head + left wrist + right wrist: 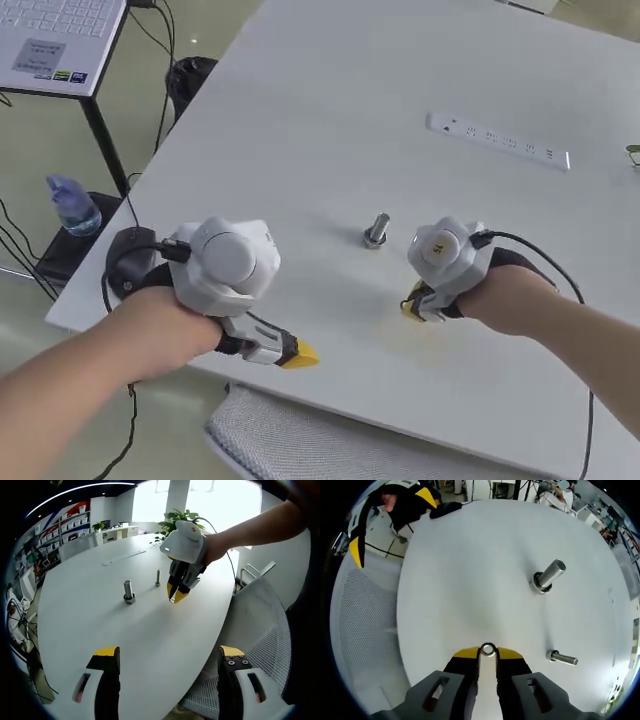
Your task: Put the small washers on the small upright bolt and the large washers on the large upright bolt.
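head view: two grippers over a white table, one washer pinched

both grippers are seen held by hands above the near edge of a white table [300, 120]. the left gripper [297, 353] is held low at the edge, its yellow tips pointing right. in the left gripper view its jaws are seen spread wide, with nothing between them. the right gripper [488, 652] has its jaws drawn narrow around a small metal washer [488, 649], which is gripped at the very tips and held just above the tabletop.

the large bolt [377, 230] is stood upright on the table between the two grippers and a little beyond them. a wider ring [538, 583] is seen at its base; whether it is a washer or the bolt's own head cannot be told. the small bolt [562, 657] is stood upright near the large one, on the right gripper's side. in the head view the right gripper's jaws are largely covered by its own white body and the hand.

a white power strip [498, 140] is laid farther back on the table, well apart from the bolts. a laptop [50, 40] is set on a dark stand to the left, with a water bottle [72, 205] below it. a grey mesh chair [300, 440] is pushed up to the near edge of the table, and a green plant [180, 517] is seen past its far end.
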Available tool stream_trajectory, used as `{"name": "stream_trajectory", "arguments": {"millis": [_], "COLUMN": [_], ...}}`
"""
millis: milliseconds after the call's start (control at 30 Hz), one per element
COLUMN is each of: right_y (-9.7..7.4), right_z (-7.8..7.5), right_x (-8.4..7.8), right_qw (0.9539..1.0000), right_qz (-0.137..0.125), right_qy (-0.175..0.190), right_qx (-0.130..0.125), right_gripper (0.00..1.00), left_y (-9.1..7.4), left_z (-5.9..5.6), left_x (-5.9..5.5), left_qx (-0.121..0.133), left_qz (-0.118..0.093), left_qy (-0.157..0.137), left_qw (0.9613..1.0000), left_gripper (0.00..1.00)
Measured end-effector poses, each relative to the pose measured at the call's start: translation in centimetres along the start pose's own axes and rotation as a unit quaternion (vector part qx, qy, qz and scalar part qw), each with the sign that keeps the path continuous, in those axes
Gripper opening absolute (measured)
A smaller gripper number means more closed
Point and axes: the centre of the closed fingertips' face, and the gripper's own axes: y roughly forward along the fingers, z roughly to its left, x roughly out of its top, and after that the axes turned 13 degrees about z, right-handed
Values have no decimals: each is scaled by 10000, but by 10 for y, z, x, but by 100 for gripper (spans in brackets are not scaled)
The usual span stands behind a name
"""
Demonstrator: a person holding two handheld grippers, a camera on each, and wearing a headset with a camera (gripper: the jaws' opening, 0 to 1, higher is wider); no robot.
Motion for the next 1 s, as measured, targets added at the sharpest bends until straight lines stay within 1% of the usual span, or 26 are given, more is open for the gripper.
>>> {"name": "stream_trajectory", "arguments": {"millis": [133, 233, 400, 467, 533, 567, 667, 867, 1000], "right_y": [-4, -6, -10, -10, -12, -13, -18, -28, -34], "right_z": [-7, -11, -18, -21, -25, -27, -37, -56, -67], "right_x": [-20, -35, -52, -56, -60, -61, -61, -59, -58], "right_qw": [9999, 9996, 9990, 9988, 9986, 9986, 9980, 9977, 9976], "right_qz": [17, 35, 7, -1, -14, -21, -82, -125, -152], "right_qy": [171, 265, 450, 486, 522, 521, 629, 659, 663], "right_qx": [-8, -30, 19, 7, 2, -5, -4, -96, -153], "right_gripper": [12, 12, 12, 12, 12, 12, 12, 12, 12], "left_y": [5, 8, 11, 11, 11, 11, 11, 11, 11], "left_z": [-3, -7, -11, -12, -12, -10, -7, -5, -4], "left_x": [5, 11, 20, 24, 28, 29, 29, 27, 26], "left_qx": [-29, -53, -90, -95, -105, -77, -47, 0, 6], "left_qz": [19, -1, -34, -52, -82, -86, -75, -27, -35], "left_qy": [26, 53, 56, 60, 20, -1, -38, -27, -63], "left_qw": [10000, 10000, 9999, 9999, 9999, 9999, 10000, 10000, 10000], "left_gripper": [80, 80, 80, 80, 80, 80, 80, 80, 80]}}
